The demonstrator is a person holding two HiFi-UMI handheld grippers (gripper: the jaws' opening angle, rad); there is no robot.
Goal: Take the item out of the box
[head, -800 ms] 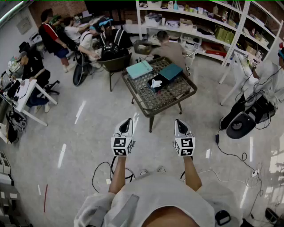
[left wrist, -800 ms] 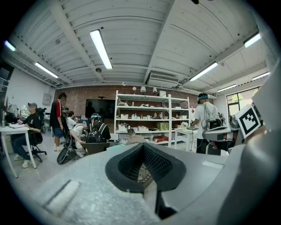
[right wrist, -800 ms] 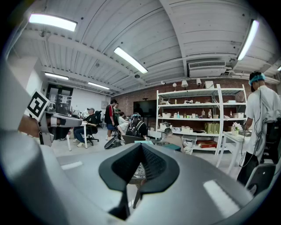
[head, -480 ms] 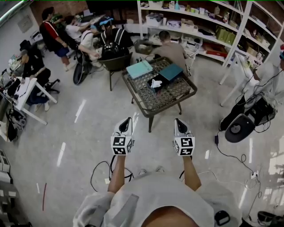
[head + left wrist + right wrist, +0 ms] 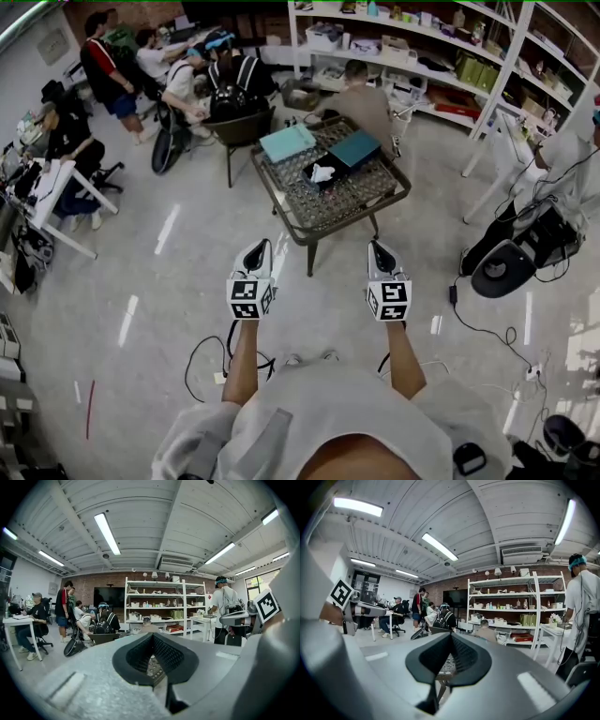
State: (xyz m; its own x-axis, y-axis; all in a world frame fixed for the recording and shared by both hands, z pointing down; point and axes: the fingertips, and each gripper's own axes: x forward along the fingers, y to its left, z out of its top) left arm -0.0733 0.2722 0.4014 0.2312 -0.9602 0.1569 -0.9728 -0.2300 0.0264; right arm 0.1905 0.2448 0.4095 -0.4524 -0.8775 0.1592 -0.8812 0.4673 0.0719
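A low wicker-topped table (image 5: 361, 199) stands ahead on the floor. On it lies an open dark box (image 5: 322, 176) with a white item (image 5: 322, 172) inside. A pale teal lid (image 5: 288, 142) and a darker teal box (image 5: 355, 148) lie beside it. My left gripper (image 5: 255, 251) and right gripper (image 5: 378, 251) are held side by side, short of the table's near edge, nearly level, both shut and empty. In the left gripper view the jaws (image 5: 152, 634) meet at the tip and the table (image 5: 152, 665) shows through their gap. The right gripper (image 5: 451, 634) looks the same.
A person (image 5: 364, 103) crouches behind the table by white shelving (image 5: 441, 56). A dark chair (image 5: 242, 131) and several seated people (image 5: 178, 80) are at the back left, a white desk (image 5: 56, 192) at left. Cables (image 5: 202, 361) lie on the floor; a round stool (image 5: 503, 267) stands at right.
Both grippers have moved a little up the picture, closer to the table's near edge, and the whole view has shifted slightly. Both stay shut and empty.
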